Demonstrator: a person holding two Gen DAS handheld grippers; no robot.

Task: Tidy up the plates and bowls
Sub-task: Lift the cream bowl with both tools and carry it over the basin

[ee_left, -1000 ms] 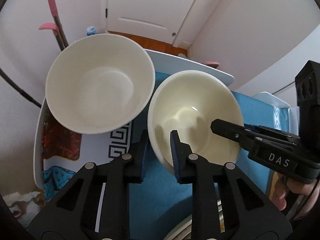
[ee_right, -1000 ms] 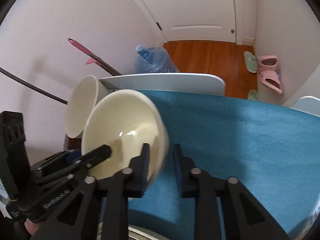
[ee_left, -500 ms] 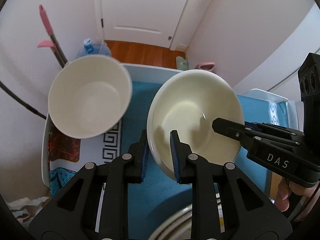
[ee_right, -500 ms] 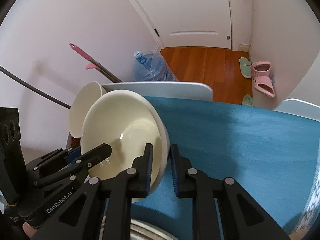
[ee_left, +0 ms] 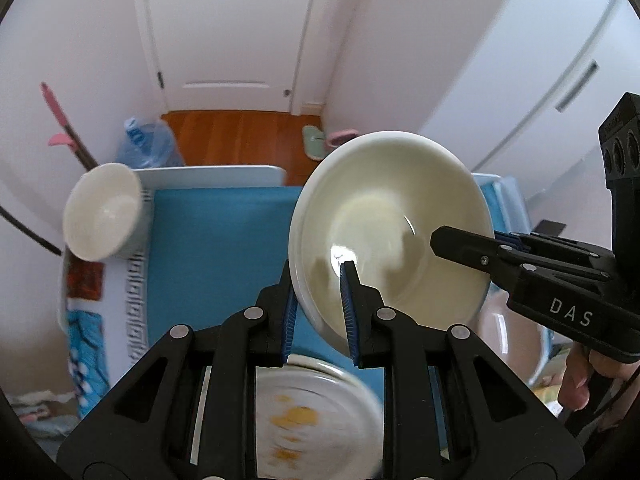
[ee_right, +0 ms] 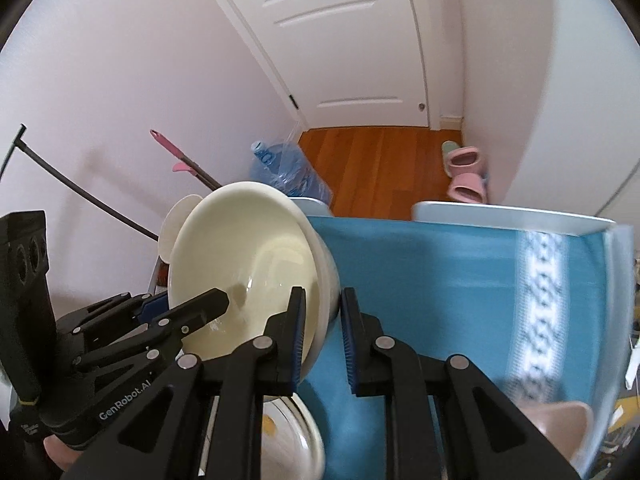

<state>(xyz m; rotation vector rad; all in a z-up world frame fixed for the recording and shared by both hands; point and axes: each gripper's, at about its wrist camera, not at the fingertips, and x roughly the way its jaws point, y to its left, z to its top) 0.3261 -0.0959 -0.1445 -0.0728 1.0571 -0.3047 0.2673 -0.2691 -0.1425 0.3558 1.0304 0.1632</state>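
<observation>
— Up above the blue cloth (ee_left: 224,248), what do you hold?
— A cream bowl (ee_left: 392,216). My left tongs (ee_left: 320,300) pinch its rim on one side — my right tongs (ee_right: 322,328) pinch its rim on the other side. It is tipped, up in the air.
— What else is there?
— A white bowl (ee_left: 102,212) sits far off at the cloth's edge. A plate (ee_left: 312,420) with yellow spots lies under the cream bowl, all blurry.
</observation>
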